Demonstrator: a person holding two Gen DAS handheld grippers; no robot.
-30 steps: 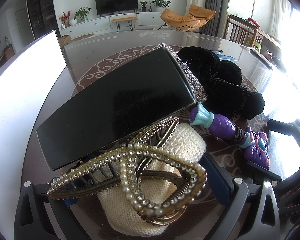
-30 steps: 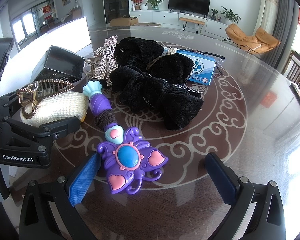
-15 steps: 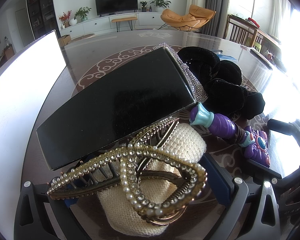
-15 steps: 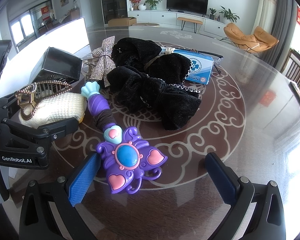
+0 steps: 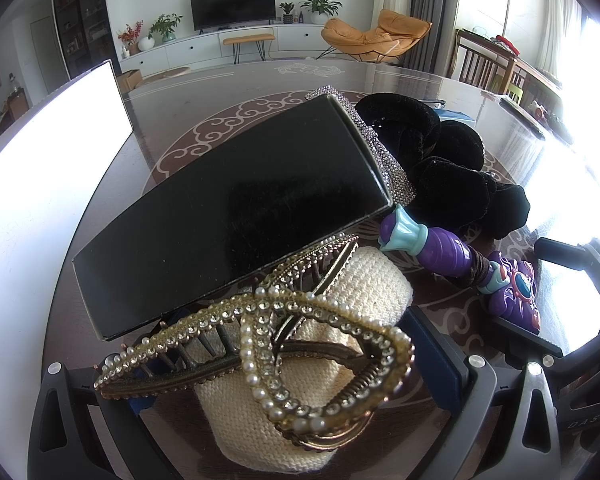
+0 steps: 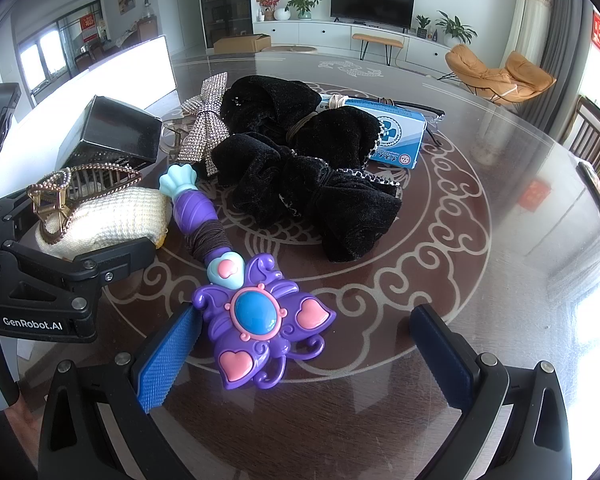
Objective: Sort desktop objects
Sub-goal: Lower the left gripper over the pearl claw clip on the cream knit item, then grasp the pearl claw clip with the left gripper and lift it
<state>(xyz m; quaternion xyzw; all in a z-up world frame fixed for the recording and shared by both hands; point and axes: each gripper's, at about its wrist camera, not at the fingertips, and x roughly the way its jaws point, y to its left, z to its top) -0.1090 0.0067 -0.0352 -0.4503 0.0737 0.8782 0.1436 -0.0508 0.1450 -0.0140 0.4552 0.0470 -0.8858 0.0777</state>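
Your left gripper (image 5: 296, 364) fingers clamped on cream knit pouch (image 5: 316, 364) with pearl hair claw (image 5: 260, 344), left finger mostly hidden, right gripper (image 6: 300, 360) fingers apart straddling purple wand (image 6: 236, 280) head on bench (image 6: 480, 280), handle pointing away-left toward black box (image 6: 116, 128).

Bright living room: TV (image 6: 372, 0) on a white wall, long white cabinet (image 6: 340, 38) right under it, orange chair (image 6: 500, 74) off to its right, plants (image 6: 302, 2) beside it.

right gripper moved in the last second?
Yes, slightly. In the right wrist view the right gripper has crept forward and a little right: the purple butterfly wand and the fixed TV have both slid left in frame.
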